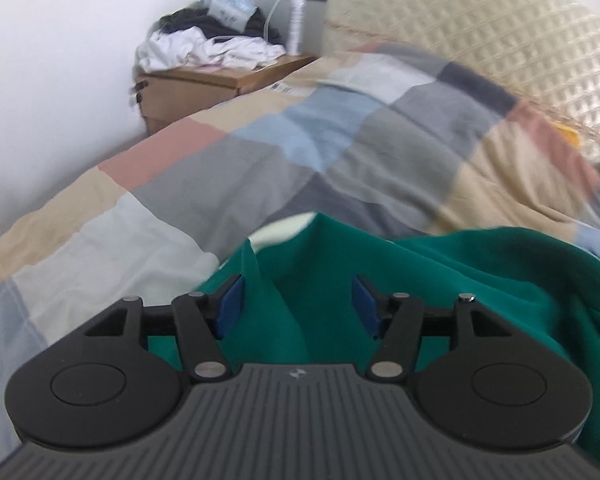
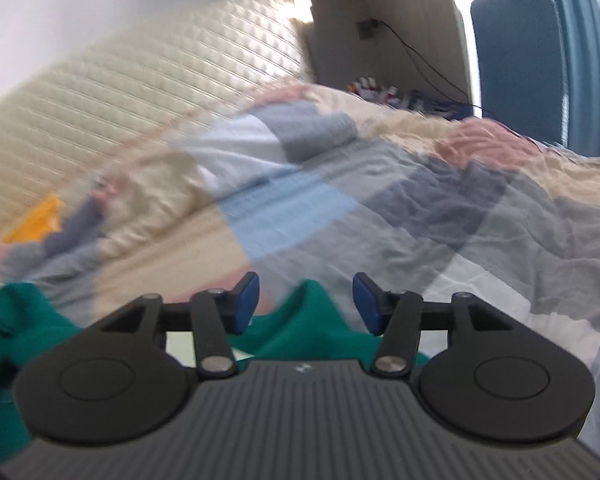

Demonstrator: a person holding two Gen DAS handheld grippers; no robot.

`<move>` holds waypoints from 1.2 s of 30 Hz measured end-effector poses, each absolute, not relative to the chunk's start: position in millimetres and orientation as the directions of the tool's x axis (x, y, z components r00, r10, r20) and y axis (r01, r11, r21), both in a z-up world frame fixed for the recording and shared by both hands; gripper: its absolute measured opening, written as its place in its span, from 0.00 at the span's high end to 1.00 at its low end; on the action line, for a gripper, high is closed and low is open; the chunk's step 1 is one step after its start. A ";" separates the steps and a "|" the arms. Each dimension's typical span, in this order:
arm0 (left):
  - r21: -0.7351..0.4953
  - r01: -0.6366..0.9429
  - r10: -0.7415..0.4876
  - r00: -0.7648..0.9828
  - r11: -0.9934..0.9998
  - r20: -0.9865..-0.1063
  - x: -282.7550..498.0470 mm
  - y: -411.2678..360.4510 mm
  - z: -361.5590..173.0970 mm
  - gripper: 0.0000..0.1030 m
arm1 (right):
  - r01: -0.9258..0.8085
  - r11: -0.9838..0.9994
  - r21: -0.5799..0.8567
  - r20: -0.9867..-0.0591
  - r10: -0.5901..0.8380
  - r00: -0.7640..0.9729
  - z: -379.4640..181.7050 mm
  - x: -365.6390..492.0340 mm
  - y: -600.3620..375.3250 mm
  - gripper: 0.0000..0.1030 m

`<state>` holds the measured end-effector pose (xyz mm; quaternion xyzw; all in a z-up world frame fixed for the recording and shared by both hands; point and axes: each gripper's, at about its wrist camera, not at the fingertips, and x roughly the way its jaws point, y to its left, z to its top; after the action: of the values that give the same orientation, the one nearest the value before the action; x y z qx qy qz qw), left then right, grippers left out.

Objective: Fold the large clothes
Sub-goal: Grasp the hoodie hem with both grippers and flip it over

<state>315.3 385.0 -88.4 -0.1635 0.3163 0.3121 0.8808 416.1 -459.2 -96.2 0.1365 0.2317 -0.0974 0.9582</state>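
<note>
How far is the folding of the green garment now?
Done: the green garment lies bunched on the bed, with no neat fold visible. In hand: nothing; the left gripper and right gripper are open, with cloth between the pads but not pinched. Left: flattening and the folds themselves.

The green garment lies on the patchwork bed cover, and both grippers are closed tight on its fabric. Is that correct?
Not quite. The green garment does lie on the patchwork bed cover, but neither gripper is closed on it. The left wrist view shows the left gripper with its jaws apart, a fold standing free between them; the right wrist view shows the right gripper open likewise.
</note>
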 end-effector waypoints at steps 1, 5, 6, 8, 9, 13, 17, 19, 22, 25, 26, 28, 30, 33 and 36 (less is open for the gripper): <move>-0.096 -0.633 0.431 0.622 0.768 -0.654 309.1 374.9 -80.6 0.37 | 0.232 0.950 0.210 -0.465 -0.112 0.878 -87.9 408.8 -453.9 0.47; -0.148 -0.539 0.349 0.707 0.830 -0.615 277.4 328.3 -44.8 0.37 | 0.142 0.964 0.223 -0.409 -0.040 0.912 -48.0 372.6 -430.8 0.46; -0.162 -0.514 0.329 0.729 0.842 -0.600 268.3 315.0 -35.1 0.37 | 0.116 0.966 0.233 -0.395 -0.015 0.919 -36.7 363.0 -424.4 0.46; -0.191 -0.459 0.287 0.776 0.867 -0.562 250.9 287.7 -15.9 0.37 | 0.071 0.965 0.254 -0.370 0.029 0.928 -16.4 344.9 -412.0 0.46; -0.204 -0.437 0.270 0.794 0.876 -0.544 242.2 274.7 -7.7 0.37 | 0.050 0.964 0.261 -0.361 0.050 0.931 -6.4 335.6 -404.7 0.46; -0.204 -0.355 0.214 0.838 0.912 -0.503 211.1 221.2 18.5 0.37 | -0.047 0.940 0.339 -0.325 0.164 0.931 22.8 298.9 -377.7 0.46; -0.195 -0.284 0.165 0.868 0.939 -0.468 179.5 173.1 33.4 0.37 | -0.136 0.936 0.325 -0.315 0.242 0.917 39.8 263.7 -341.7 0.46; -0.174 -0.255 0.153 0.879 0.951 -0.452 164.8 151.8 37.2 0.37 | -0.187 0.935 0.302 -0.302 0.280 0.911 45.7 245.0 -322.5 0.46; -0.162 -0.218 0.129 0.892 0.962 -0.433 143.0 125.1 38.4 0.37 | -0.253 0.927 0.276 -0.303 0.333 0.893 48.9 218.1 -294.1 0.46; -0.151 -0.190 0.111 0.901 0.970 -0.419 124.5 106.9 34.4 0.37 | -0.325 0.906 0.271 -0.294 0.399 0.868 47.1 196.0 -272.6 0.46; -0.156 -0.179 0.100 0.904 0.971 -0.415 120.0 101.4 32.0 0.37 | -0.345 0.898 0.275 -0.291 0.420 0.860 46.3 189.0 -266.8 0.46; -0.145 -0.165 0.091 0.904 0.975 -0.418 114.5 90.7 26.3 0.37 | -0.385 0.882 0.273 -0.289 0.457 0.841 43.9 176.6 -255.3 0.46; -0.133 -0.158 0.092 0.910 0.978 -0.404 108.8 84.0 20.3 0.37 | -0.415 0.876 0.246 -0.291 0.475 0.830 40.8 165.7 -244.7 0.46; -0.143 -0.142 0.073 0.911 0.980 -0.406 106.3 75.8 8.8 0.37 | -0.447 0.872 0.199 -0.295 0.488 0.821 32.7 152.1 -234.7 0.46; -0.123 -0.139 0.077 0.908 0.983 -0.413 108.4 72.0 -5.2 0.37 | -0.459 0.868 0.190 -0.313 0.497 0.809 19.2 146.8 -231.0 0.46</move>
<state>108.4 72.0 -5.2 -0.0751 0.2076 0.0555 0.9737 146.8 -231.0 19.2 0.0528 0.1790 0.2518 0.9496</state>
